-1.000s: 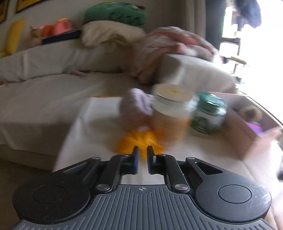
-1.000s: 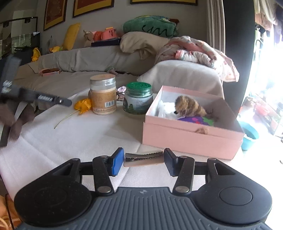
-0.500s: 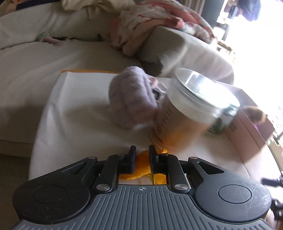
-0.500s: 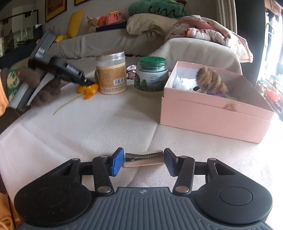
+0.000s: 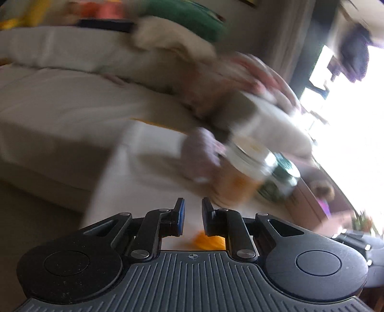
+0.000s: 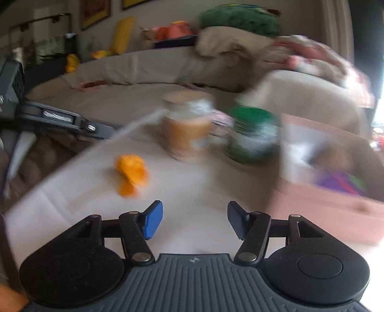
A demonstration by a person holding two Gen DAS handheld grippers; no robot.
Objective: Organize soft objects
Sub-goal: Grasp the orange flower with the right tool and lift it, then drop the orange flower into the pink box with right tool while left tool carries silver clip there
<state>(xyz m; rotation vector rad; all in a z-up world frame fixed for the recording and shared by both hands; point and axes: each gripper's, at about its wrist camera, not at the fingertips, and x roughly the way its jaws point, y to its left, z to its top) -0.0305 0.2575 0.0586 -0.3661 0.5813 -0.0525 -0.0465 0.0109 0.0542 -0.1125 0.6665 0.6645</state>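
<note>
Fabric flower (image 6: 131, 173), orange, lies on the white-covered table (image 6: 196, 192), left of two jars. Left gripper (image 5: 192, 213) is nearly clenched, empty. Right gripper (image 6: 195, 219) is opening, nothing between its pads. Pink box (image 6: 331, 206) sits right.

sofa (image 6: 148, 69): grey, cushion-piled | wall: framed pictures (image 6: 94, 12) | window (image 5: 355, 124): glaring

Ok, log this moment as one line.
left gripper shut | right gripper opening, empty | orange flower lying free | pink box open
</note>
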